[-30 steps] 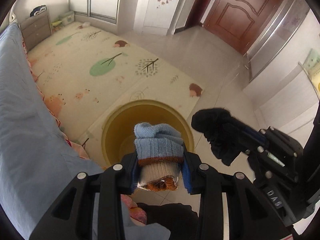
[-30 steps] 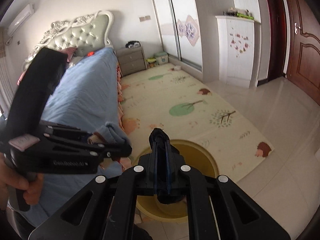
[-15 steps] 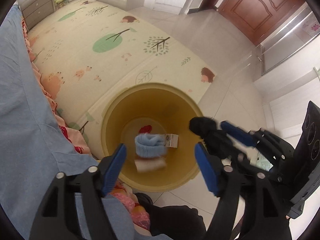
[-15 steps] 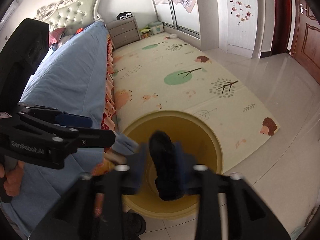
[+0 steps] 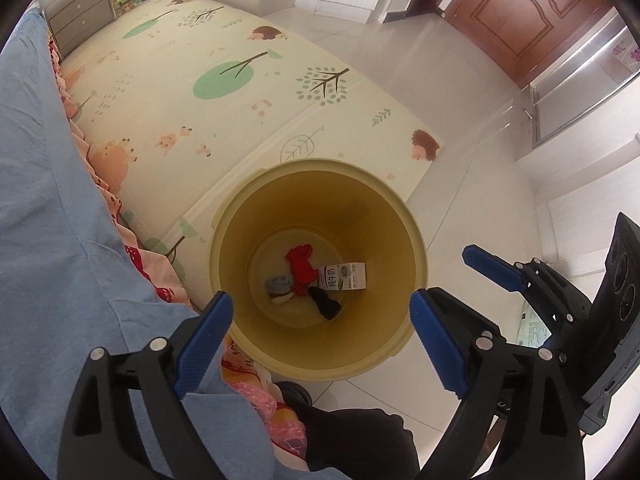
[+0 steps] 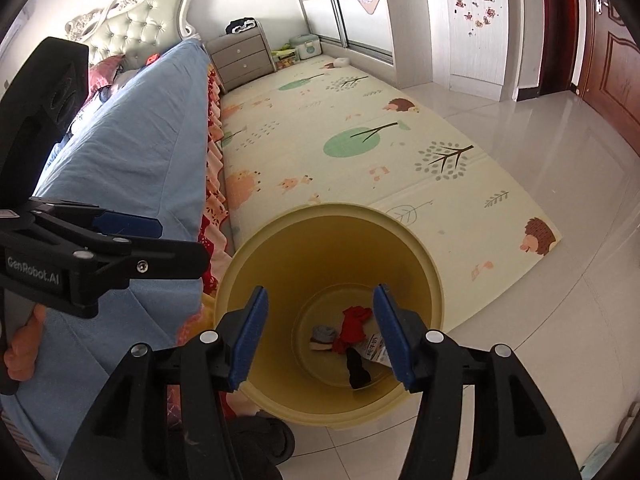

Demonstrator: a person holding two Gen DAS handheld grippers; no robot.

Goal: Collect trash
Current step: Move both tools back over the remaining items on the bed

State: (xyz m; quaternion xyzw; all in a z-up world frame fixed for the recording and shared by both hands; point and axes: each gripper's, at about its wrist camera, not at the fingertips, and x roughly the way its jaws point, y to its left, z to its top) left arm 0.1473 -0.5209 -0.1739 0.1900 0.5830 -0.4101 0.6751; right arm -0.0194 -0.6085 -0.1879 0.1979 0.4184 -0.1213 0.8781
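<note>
A yellow bin (image 5: pixel 416 248) (image 6: pixel 434 280) stands on the floor by the bed. At its bottom lie a blue sock (image 5: pixel 279 287) (image 6: pixel 322 336), a red cloth (image 5: pixel 301 268) (image 6: pixel 354 326), a black sock (image 5: pixel 325 303) (image 6: pixel 357 370) and a milk carton (image 5: pixel 345 276) (image 6: pixel 376 350). My left gripper (image 5: pixel 320 322) is open and empty above the bin's near rim. My right gripper (image 6: pixel 320 336) is open and empty over the bin; it also shows in the left wrist view (image 5: pixel 496 274). The left gripper shows at the left of the right wrist view (image 6: pixel 132 240).
A bed with a blue sheet (image 5: pixel 44 208) (image 6: pixel 136 128) runs along the left, close to the bin. A patterned play mat (image 5: pixel 224 80) (image 6: pixel 360 144) covers the floor beyond. A grey nightstand (image 6: pixel 240 60) and a brown door (image 5: pixel 528 16) are farther off.
Both grippers opened over the bin. The blue sock fell from the left one and the black sock from the right one; both now lie at the bin's bottom.
</note>
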